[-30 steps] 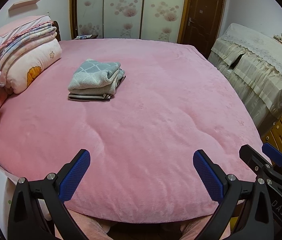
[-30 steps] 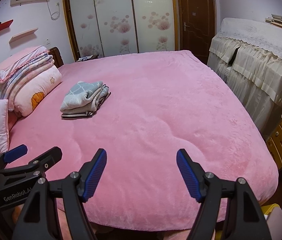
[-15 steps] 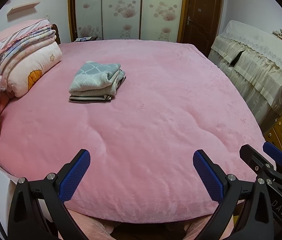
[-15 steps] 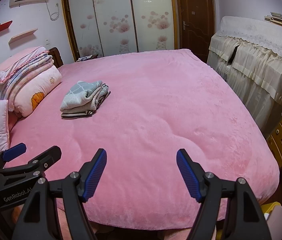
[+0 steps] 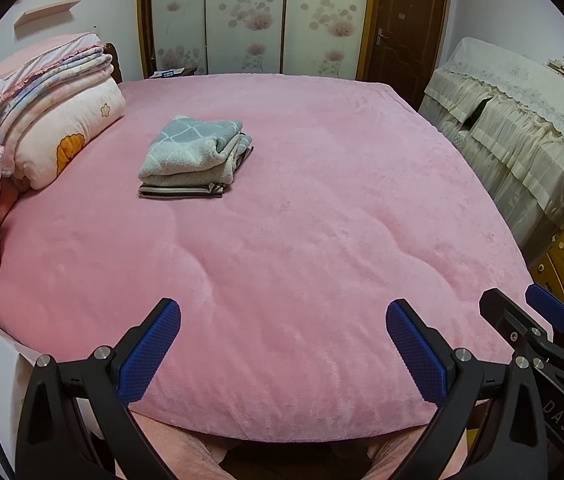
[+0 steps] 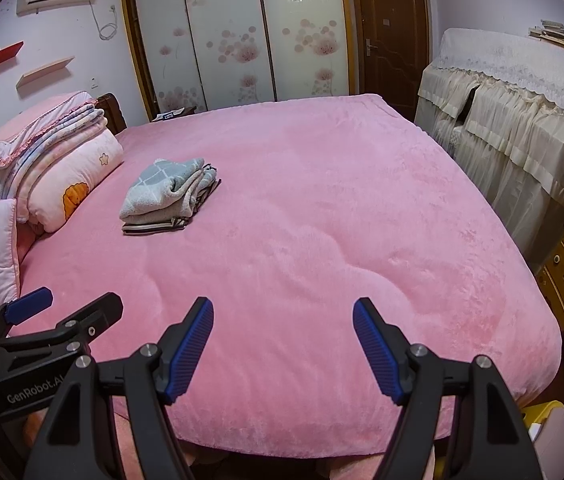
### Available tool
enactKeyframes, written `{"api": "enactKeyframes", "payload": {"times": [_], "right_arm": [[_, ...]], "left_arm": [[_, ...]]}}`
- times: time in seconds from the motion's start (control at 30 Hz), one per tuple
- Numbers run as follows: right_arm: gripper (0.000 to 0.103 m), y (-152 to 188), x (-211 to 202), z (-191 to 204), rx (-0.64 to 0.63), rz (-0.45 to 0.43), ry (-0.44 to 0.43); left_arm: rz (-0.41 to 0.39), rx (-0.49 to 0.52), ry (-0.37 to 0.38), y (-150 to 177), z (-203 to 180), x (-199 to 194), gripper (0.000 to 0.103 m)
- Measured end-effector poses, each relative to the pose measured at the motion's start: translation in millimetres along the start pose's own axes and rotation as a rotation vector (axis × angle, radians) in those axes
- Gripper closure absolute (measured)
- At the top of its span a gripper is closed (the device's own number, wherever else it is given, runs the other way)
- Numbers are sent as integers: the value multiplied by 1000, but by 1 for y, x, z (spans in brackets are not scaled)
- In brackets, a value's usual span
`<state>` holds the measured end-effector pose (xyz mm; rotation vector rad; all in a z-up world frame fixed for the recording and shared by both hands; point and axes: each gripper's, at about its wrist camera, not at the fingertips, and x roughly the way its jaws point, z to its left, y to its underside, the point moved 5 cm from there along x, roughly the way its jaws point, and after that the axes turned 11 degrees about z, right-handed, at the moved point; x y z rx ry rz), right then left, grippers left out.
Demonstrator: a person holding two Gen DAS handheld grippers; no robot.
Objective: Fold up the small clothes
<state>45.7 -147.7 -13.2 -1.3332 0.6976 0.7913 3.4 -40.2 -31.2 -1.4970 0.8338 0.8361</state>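
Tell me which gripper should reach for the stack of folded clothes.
Left, probably. The folded clothes lie toward the bed's left side, near the quilts. The left gripper is on that side; the right gripper is farther. Both are open and empty.

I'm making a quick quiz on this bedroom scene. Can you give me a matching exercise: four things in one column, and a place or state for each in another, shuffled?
Things:
1. stack of folded clothes
2. folded quilts
3. left hand-held gripper
4. wooden door

Places or states:
A. at the far wall, shut
B. piled at the bed's head end
C. open, holding nothing
D. alone on the pink bedspread

Pairs: 1-D, 2-B, 3-C, 4-A
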Motion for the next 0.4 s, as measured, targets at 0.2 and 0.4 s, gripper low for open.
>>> {"api": "enactKeyframes", "payload": {"times": [0.2,0.4], "right_arm": [[30,1,1,0,1,3,-1],[30,2,1,-1,1,3,-2]], "left_arm": [[6,0,-6,1,0,0,1],[7,1,-7,3,-2,0,1]]}}
